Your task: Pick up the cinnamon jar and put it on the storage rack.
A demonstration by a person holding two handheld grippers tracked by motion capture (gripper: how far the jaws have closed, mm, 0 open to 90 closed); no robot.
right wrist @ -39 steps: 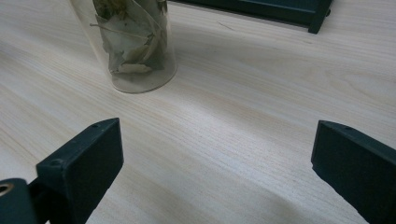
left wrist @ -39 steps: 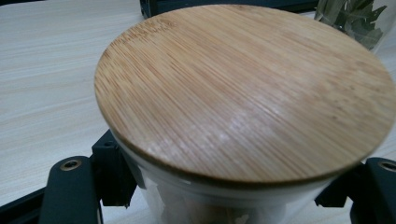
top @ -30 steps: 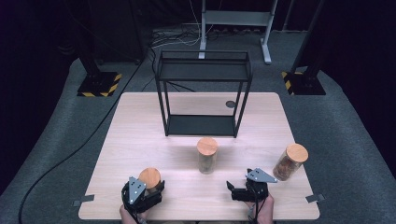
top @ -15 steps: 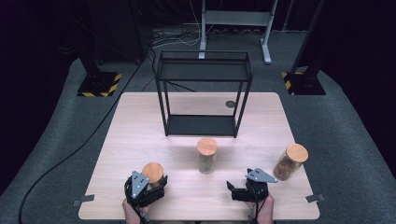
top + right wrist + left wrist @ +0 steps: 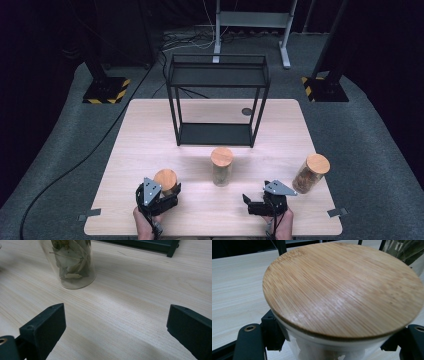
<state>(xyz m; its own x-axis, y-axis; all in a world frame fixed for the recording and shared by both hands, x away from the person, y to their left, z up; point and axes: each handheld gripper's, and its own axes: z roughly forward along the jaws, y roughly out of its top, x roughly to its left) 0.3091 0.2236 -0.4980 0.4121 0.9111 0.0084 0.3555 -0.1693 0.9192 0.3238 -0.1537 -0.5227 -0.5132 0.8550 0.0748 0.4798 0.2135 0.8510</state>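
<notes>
Since the earlier frames the left gripper has drawn back a little toward the near table edge, bringing its jar with it; the right gripper has kept its place, and the other two jars stand where they stood.

The left gripper's fingers are clenched on the jar just below its round bamboo lid, one black finger on either side of the glass. In the high view this jar sits at the near left of the table, right in front of the person's left hand. What the glass holds is hard to make out; it looks pale and whitish under the lid, possibly only a label.

The right gripper's fingers are spread wide apart and released, with bare table between them and nothing touched.

A second bamboo-lidded jar stands mid-table, between the two grippers and farther off; the right gripper view shows dry greenish leaves in it. A third jar, at the right edge just beyond the right gripper, holds something brown. Behind them stands a black metal shelf frame, its lower tray resting on the table.
</notes>
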